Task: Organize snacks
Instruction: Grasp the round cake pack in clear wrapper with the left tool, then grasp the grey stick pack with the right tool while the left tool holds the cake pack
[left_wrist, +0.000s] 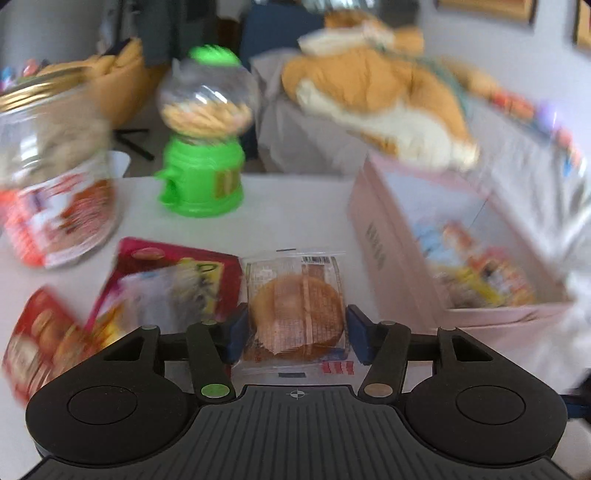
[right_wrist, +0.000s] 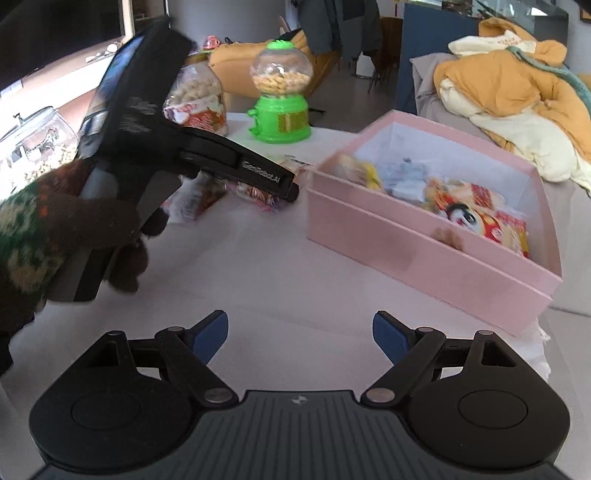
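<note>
The left gripper (left_wrist: 295, 332) was clamped on a clear packet holding a round golden cake (left_wrist: 295, 314), its blue pads pressing the packet's two sides. The packet sat above the white table (left_wrist: 295, 210), though the blurred view left unclear whether it touched the surface. Just left of it lay a red snack bag (left_wrist: 173, 284), and nearer the left edge another red packet (left_wrist: 37, 343). Farther back on the left stood a clear jar with a gold lid (left_wrist: 55, 166), and beside it a green candy dispenser (left_wrist: 203, 129) with a clear globe of pale pieces.

To the right sat an open pink box (left_wrist: 388, 258), already containing several bright wrappers.

The right gripper (right_wrist: 299, 339) hovered over a bare part of the table with its fingers spread wide apart and nothing between them. From its view, a gloved hand (right_wrist: 74, 229) gripped the handle of the left gripper, left of the pink box.
</note>
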